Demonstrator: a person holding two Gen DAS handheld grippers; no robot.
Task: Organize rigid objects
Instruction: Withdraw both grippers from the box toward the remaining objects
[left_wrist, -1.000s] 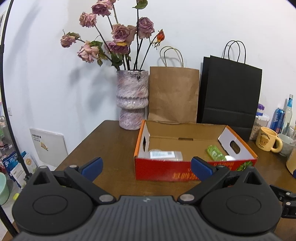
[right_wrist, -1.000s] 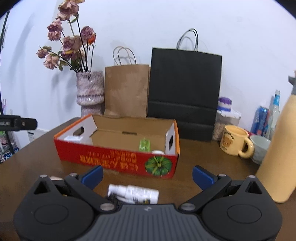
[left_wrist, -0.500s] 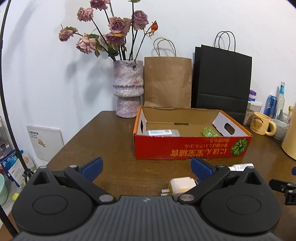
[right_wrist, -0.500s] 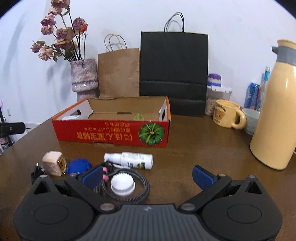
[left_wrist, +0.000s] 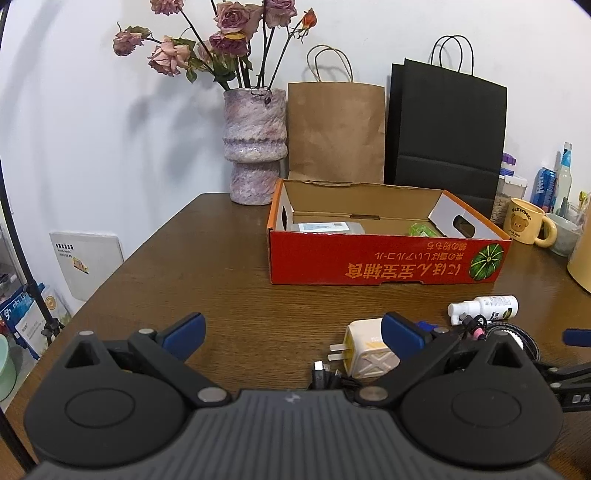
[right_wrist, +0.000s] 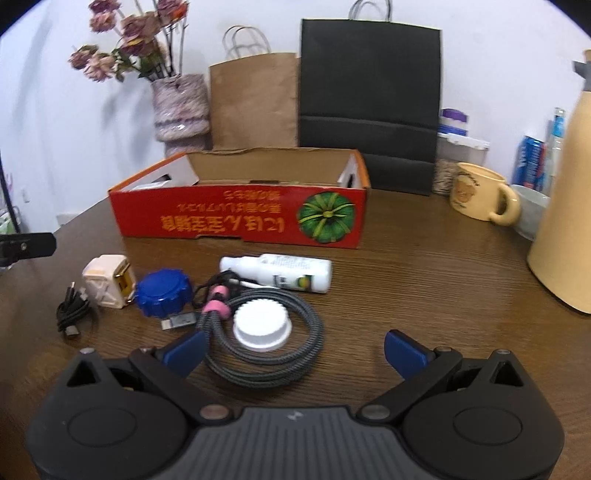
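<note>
Left gripper (left_wrist: 293, 334): lower centre of the left wrist view, jaws spread wide, holding nothing, above bare wood.
Right gripper (right_wrist: 295, 349): lower centre of the right wrist view, jaws spread wide, holding nothing.
White cap (right_wrist: 261, 326): just ahead of the right gripper's left fingertip, lying inside the cable ring.
Braided cable (right_wrist: 258, 369): grey coil, centre of the right wrist view, bound by pink ties (right_wrist: 217, 309) at its left side.
Blue cap (right_wrist: 163, 292): left of the coil, ribbed edge, touching or nearly touching the plug.
USB adapter (right_wrist: 179, 320): small grey piece, just below the blue cap.
Plug adapter (right_wrist: 105, 284): cream cube, centre left in the right wrist view; in the left wrist view partly behind the left gripper's right fingertip, prongs pointing left.
Black cable (right_wrist: 74, 312): small bundle, far left of the right wrist view, beside the plug adapter.
White bottle (right_wrist: 280, 272): lying on its side, between the coil and the box.
Red box (left_wrist: 384, 260): open cardboard tray, centre of both views, behind the loose items; holds a flat grey packet (left_wrist: 325, 228) at its left and a green item (left_wrist: 423, 230) at its right.
Table (left_wrist: 207, 266): dark wood.
Vase (left_wrist: 255, 146): with dried roses, upper left, behind the box.
Paper bags: brown bag (left_wrist: 336, 133) and black bag (left_wrist: 447, 133), against the wall.
Yellow mug (right_wrist: 480, 194): right of the box.
Cream flask (right_wrist: 565, 206): right edge of the right wrist view.
</note>
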